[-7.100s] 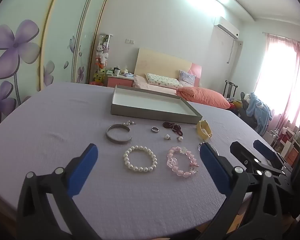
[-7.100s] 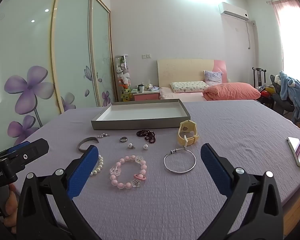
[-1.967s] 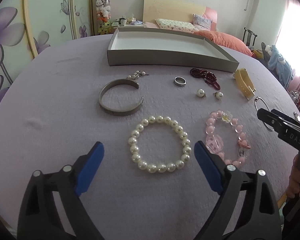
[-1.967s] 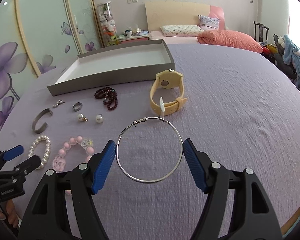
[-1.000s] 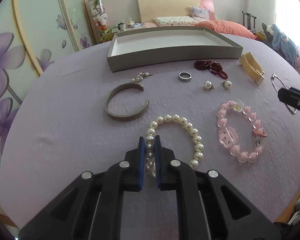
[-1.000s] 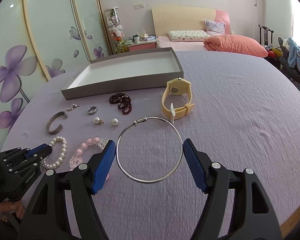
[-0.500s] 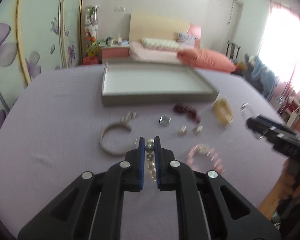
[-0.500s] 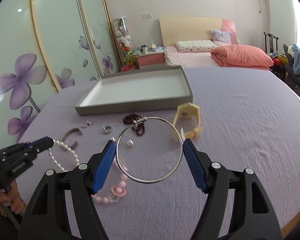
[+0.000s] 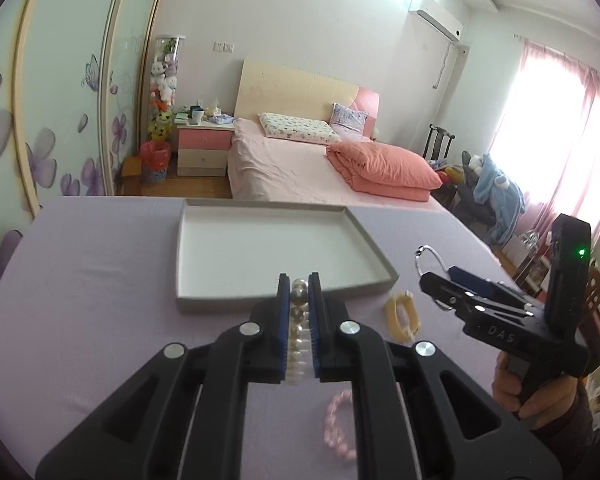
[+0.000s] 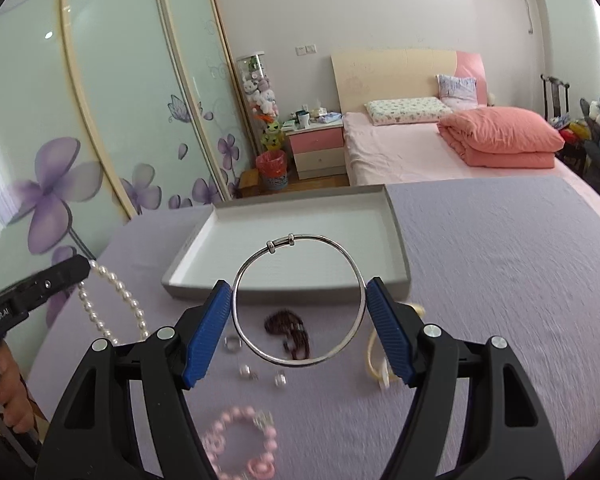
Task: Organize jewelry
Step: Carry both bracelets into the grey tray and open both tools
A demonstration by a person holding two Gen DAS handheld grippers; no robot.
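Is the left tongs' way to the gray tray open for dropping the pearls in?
Probably yes: the left tongs, shut on the pearl bracelet, sit just short of the gray tray, with nothing between; the right tongs hold off to the side.

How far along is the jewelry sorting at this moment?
Nothing is in the gray tray yet; its floor shows bare. In hand: the left gripper is shut on the pearl bracelet, and the right gripper clamps the silver bangle, both lifted near the tray. Left on the purple cloth: pink bead bracelet, dark red beads, yellow watch and small pieces.
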